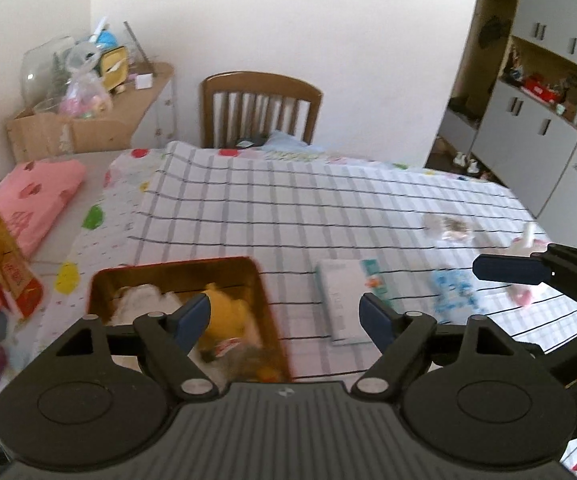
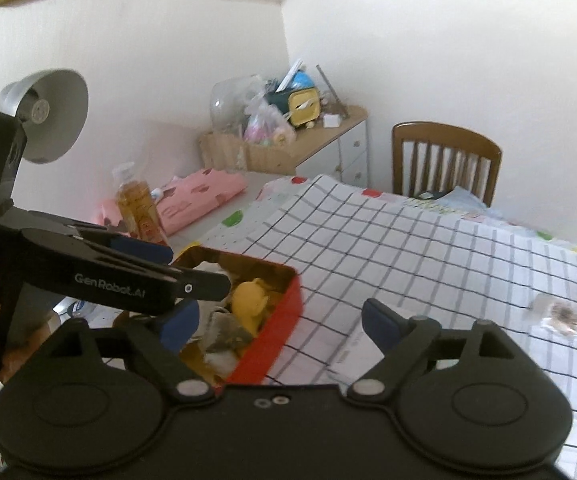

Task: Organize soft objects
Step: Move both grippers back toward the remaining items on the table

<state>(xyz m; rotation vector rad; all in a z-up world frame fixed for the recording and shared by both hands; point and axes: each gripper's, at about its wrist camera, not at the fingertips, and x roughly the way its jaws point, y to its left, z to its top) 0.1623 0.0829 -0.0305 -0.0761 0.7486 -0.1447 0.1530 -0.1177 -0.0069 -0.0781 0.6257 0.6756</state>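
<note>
Both tools, left tool (image 1: 284,316) and right tool (image 2: 280,326), hang wide and empty over my red tin (image 2: 284,312) of soft toys. Beyond them lies a blue pouch (image 1: 454,290); I judge fetching it comes next.

Cloth (image 1: 288,208): white, crossed by a dark grid; coloured dots are seen along its edge.
Tin (image 2: 284,312): red outside, golden inside.
Plush toy (image 1: 224,308): yellow.
Folded bag (image 1: 44,192): pink, marked with darker hearts.
Bottle (image 2: 136,204): amber, red-labelled.
Chair (image 1: 260,104): brown wood.
Left tongs (image 1: 284,318): black, blue-padded.
</note>
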